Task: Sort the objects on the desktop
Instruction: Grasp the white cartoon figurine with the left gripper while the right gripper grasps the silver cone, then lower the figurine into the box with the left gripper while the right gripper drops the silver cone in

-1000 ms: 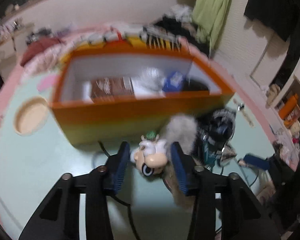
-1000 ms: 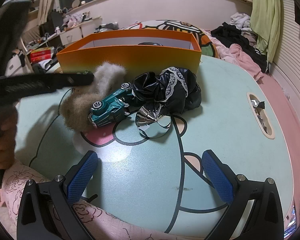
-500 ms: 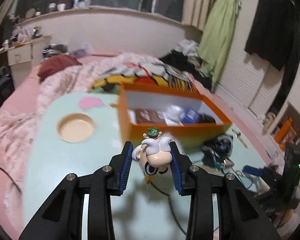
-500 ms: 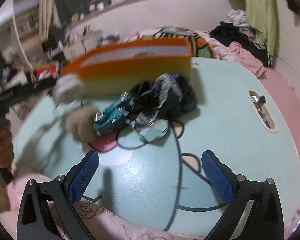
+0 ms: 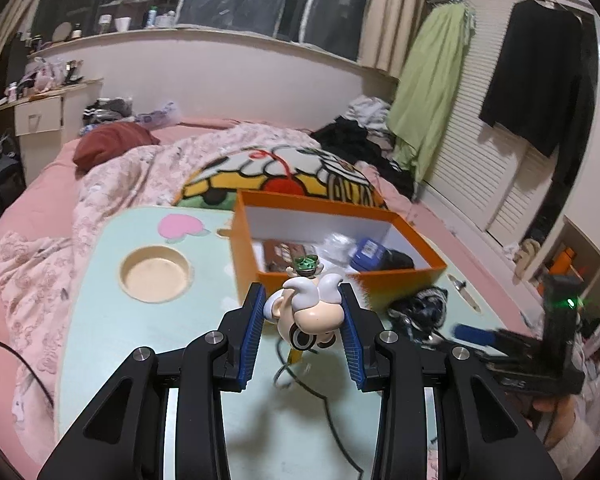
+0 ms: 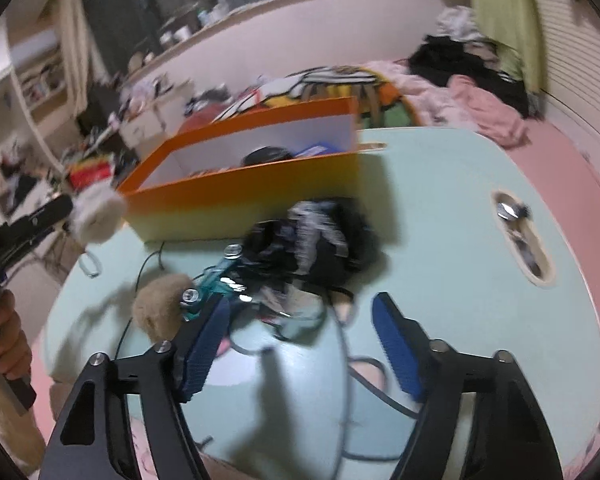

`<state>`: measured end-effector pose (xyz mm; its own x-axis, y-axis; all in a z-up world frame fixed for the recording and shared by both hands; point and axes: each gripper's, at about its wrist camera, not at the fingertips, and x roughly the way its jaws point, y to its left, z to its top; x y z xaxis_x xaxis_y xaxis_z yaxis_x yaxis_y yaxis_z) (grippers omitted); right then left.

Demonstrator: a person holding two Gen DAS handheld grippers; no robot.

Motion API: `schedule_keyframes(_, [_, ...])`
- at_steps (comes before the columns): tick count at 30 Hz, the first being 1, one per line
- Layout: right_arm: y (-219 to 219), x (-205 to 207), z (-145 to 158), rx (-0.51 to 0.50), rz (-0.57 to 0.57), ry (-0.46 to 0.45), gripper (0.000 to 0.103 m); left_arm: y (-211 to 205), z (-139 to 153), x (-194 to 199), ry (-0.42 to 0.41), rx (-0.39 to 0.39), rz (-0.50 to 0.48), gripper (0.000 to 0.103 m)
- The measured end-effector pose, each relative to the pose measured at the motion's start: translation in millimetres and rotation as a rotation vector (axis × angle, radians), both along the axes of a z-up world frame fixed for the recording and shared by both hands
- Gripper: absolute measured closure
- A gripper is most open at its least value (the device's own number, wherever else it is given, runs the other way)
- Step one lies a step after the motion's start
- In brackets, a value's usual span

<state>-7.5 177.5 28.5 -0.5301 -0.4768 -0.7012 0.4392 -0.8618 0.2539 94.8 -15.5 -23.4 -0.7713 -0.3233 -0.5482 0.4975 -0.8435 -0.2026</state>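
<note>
My left gripper (image 5: 302,308) is shut on a cartoon figure (image 5: 312,312) with white hair, a big nose and a green cap, and holds it in the air in front of the orange box (image 5: 352,280). In the right wrist view the same figure (image 6: 96,216) shows as a pale blur at the far left. My right gripper (image 6: 300,304) hangs low over a pile on the table. Its jaws are closing, and a blurred shiny piece (image 6: 288,316) lies between them, untouched. Its left finger is beside a green toy car (image 6: 212,284). A tan fur ball (image 6: 160,304) lies left of the car.
A black lace cloth (image 6: 324,236) sits between the pile and the orange box (image 6: 252,196), which holds several items. The mint table (image 5: 148,340) has a round recess (image 5: 155,274) and a slot (image 6: 520,236) with small metal bits. A black cable crosses the table. Bedding surrounds it.
The left gripper has lifted the figure up and back from the box. The right gripper has moved in over the pile, tilted, and its jaws have narrowed from wide open.
</note>
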Motion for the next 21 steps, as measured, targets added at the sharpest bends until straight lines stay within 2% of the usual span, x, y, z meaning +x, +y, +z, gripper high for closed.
schedule_keyframes(1, [-2.5, -2.7, -5.2, 0.007, 0.011, -0.026, 0.070, 2.0, -2.5, -2.9, -0.011, 0.006, -0.012, 0.066])
schedule_keyframes(2, [-4.8, -5.6, -9.7, 0.009, 0.018, -0.045, 0.071, 2.8, -5.9, -5.6, -0.026, 0.015, -0.022, 0.066])
schedule_keyframes(9, [7.9, 8.6, -14.9, -0.074, 0.021, -0.005, 0.072, 5.9, -26.5, -17.6, -0.080, 0.046, -0.062, 0.065])
schedule_keyframes(10, [7.7, 8.3, -15.7, -0.079, 0.017, -0.004, 0.072, 6.1, -35.1, -25.1, -0.127, 0.054, -0.087, 0.063])
schedule_keyframes(11, [12.1, 10.6, -15.5, -0.081, 0.016, -0.003, 0.072, 5.6, -42.3, -30.7, -0.175, 0.063, -0.093, 0.056])
schedule_keyframes(12, [12.6, 11.3, -15.3, -0.081, 0.016, -0.001, 0.072, 3.8, -54.9, -37.6, -0.250, 0.077, -0.062, 0.056])
schedule_keyframes(13, [11.8, 11.9, -15.1, -0.076, 0.017, 0.003, 0.072, 3.4, -62.2, -38.8, -0.262, 0.089, -0.047, 0.056])
schedule_keyframes(15, [12.6, 15.8, -14.4, -0.071, 0.018, 0.012, 0.072, 9.6, -59.7, -33.4, -0.205, 0.054, -0.054, 0.065])
schedule_keyframes(21, [18.4, 19.8, -12.4, -0.097, 0.008, 0.025, 0.072, 19.2, -43.8, -24.1, -0.135, 0.000, -0.071, 0.066])
